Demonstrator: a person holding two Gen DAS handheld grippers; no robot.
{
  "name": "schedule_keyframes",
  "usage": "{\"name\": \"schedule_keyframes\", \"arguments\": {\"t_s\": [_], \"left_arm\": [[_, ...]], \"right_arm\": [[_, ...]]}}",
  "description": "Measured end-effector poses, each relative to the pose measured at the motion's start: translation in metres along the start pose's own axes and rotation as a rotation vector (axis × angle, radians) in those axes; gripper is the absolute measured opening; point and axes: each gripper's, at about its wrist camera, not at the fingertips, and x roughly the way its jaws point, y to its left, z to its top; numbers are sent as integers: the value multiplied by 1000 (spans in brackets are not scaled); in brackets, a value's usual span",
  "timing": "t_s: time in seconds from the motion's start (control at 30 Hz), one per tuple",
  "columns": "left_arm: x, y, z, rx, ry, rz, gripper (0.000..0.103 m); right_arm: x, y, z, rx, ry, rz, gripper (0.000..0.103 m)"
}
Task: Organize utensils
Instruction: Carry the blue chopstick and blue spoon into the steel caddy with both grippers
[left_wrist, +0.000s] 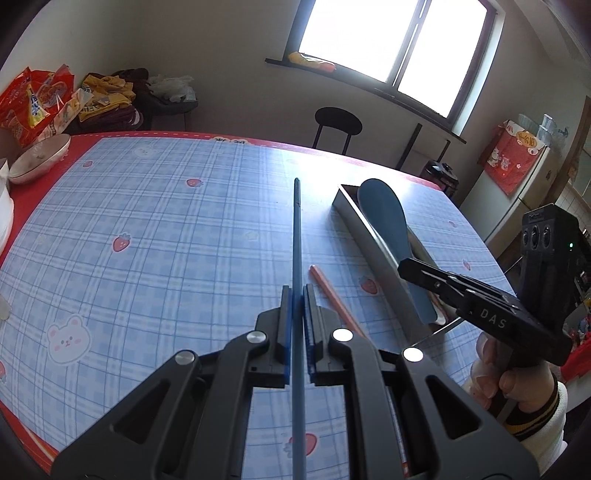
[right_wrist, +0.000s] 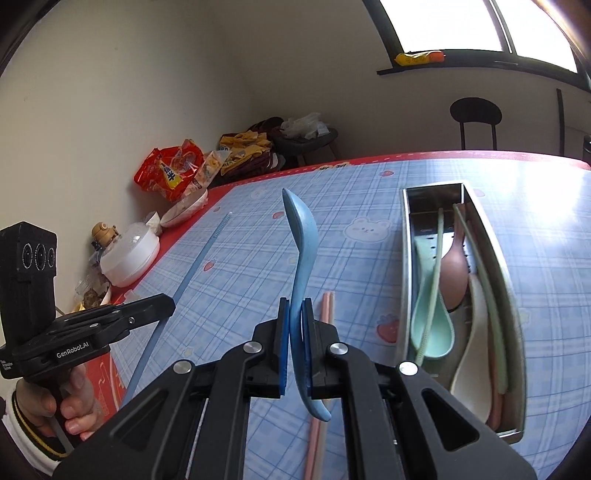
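My left gripper (left_wrist: 295, 295) is shut on a blue chopstick (left_wrist: 296, 229) and holds it above the blue plaid tablecloth (left_wrist: 147, 229); the chopstick also shows in the right wrist view (right_wrist: 199, 262). My right gripper (right_wrist: 295, 306) is shut on a blue spoon (right_wrist: 301, 240), held on edge above the cloth; the spoon (left_wrist: 384, 218) hangs over the steel utensil tray (left_wrist: 369, 240). The tray (right_wrist: 410, 258) holds a green spoon (right_wrist: 432, 325), a pink spoon (right_wrist: 456, 273), a white spoon (right_wrist: 472, 354) and green chopsticks (right_wrist: 476, 258). Pink chopsticks (right_wrist: 327, 310) lie on the cloth left of the tray, also seen in the left wrist view (left_wrist: 332, 291).
A white bowl (left_wrist: 38, 158), a white lidded container (right_wrist: 129, 258) and snack bags (right_wrist: 171, 173) stand along the table's far left edge. A black stool (left_wrist: 338, 125) stands beyond the table under the window.
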Motion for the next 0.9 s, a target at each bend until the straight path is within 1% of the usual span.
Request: {"name": "schedule_keyframes", "arguments": {"t_s": [0.1, 0.2, 0.3, 0.37, 0.43, 0.53, 0.67, 0.77, 0.9], "left_arm": [[14, -21, 12, 1, 2, -17, 10], [32, -40, 22, -27, 19, -53, 10], [53, -59, 32, -57, 31, -92, 10], [67, -71, 37, -82, 36, -119, 10], [82, -81, 41, -113, 52, -145, 10], [103, -94, 46, -144, 72, -165, 10], [127, -108, 52, -165, 88, -165, 10], [144, -110, 59, -198, 105, -176, 10], [161, -104, 64, -240, 110, -160, 10]], "right_arm": [[-13, -26, 6, 31, -36, -14, 7], [-23, -53, 7, 86, -54, -21, 7], [-30, -69, 4, 100, -77, -90, 7], [-28, -84, 2, 156, -84, -102, 7], [-24, -94, 0, 183, -73, -118, 7], [-19, -98, -2, 196, -54, -122, 7], [-16, -97, -3, 190, -41, -137, 7], [-13, -99, -4, 191, -34, -160, 7], [-7, -99, -5, 195, -20, -168, 7]]}}
